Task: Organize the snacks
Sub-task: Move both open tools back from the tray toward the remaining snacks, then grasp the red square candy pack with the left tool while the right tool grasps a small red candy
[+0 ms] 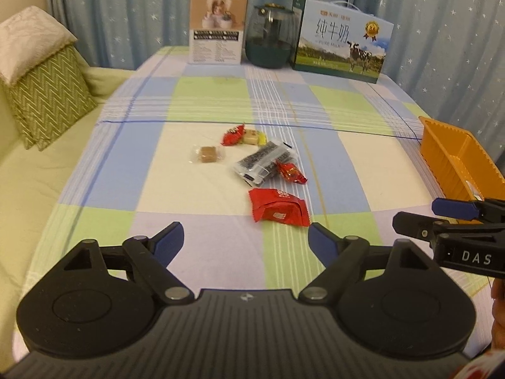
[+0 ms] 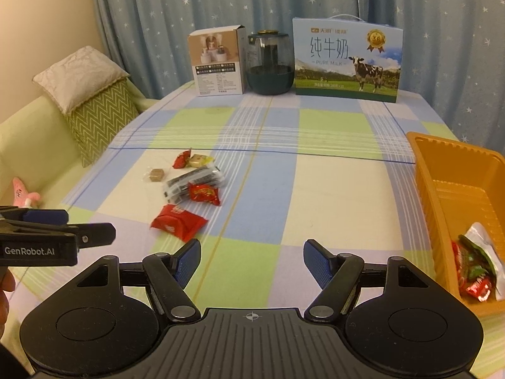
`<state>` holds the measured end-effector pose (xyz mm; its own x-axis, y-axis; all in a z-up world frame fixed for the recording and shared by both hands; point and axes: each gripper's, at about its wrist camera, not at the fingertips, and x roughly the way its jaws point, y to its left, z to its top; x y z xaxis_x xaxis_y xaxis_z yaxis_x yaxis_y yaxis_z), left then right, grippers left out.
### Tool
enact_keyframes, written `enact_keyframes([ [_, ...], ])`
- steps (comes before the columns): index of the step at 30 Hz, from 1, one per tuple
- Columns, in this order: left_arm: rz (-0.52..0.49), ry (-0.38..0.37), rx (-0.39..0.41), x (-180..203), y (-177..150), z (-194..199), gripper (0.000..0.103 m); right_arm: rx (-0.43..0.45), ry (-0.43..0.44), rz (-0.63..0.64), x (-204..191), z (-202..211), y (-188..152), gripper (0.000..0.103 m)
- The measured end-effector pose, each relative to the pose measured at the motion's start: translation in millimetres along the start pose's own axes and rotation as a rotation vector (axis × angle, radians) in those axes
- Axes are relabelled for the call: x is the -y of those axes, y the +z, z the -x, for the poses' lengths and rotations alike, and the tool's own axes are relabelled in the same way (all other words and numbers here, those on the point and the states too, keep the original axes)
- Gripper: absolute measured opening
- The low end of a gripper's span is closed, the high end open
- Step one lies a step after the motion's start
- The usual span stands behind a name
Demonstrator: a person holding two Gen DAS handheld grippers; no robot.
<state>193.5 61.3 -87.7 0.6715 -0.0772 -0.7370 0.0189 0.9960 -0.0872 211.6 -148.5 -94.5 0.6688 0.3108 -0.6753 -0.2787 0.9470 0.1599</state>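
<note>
Several wrapped snacks lie loose on the checked tablecloth (image 1: 195, 101): a flat red packet (image 1: 277, 208) (image 2: 178, 222) nearest me, a red candy (image 1: 291, 172) (image 2: 203, 193) on clear dark-filled packets (image 1: 262, 161) (image 2: 194, 180), a brown cube sweet (image 1: 206, 153) (image 2: 156, 174), another red candy (image 1: 233, 135) and a yellow-wrapped sweet (image 1: 252, 135). An orange tray (image 2: 424, 170) (image 1: 442, 148) at the right holds some red and green packets (image 2: 475, 268). My left gripper (image 1: 244, 241) is open and empty just short of the red packet. My right gripper (image 2: 252, 257) is open and empty, left of the tray.
At the table's far edge stand a product box (image 1: 217, 28), a dark glass jar (image 1: 270, 36) and a milk carton box (image 1: 342, 38). A sofa with green cushions (image 1: 44, 94) lies to the left. Blue star curtains hang behind.
</note>
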Motion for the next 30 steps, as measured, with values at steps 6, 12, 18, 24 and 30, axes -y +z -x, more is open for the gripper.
enact_keyframes([
  [6, 0.043, -0.051, -0.002, 2.9, 4.6, -35.5, 0.08, -0.01, 0.003, 0.01, 8.3, -26.6, 5.0, 0.064],
  [12, 0.096, -0.078, -0.001, 9.6, 6.0, -66.8, 0.072, -0.016, -0.003, 0.007, 15.2, -45.2, 8.9, 0.063],
  [18, 0.177, -0.081, 0.024, 12.0, 1.3, -83.6, 0.053, -0.024, -0.009, -0.002, 21.0, -55.1, 9.9, 0.063],
  [24, 0.201, -0.069, 0.047, 15.2, -1.7, -88.0, 0.043, -0.027, -0.008, -0.001, 22.4, -59.2, 10.1, 0.063],
  [30, 0.203, -0.077, 0.035, 10.1, -2.9, -85.2, 0.031, -0.025, -0.007, 0.006, 20.7, -62.3, 11.6, 0.063],
])
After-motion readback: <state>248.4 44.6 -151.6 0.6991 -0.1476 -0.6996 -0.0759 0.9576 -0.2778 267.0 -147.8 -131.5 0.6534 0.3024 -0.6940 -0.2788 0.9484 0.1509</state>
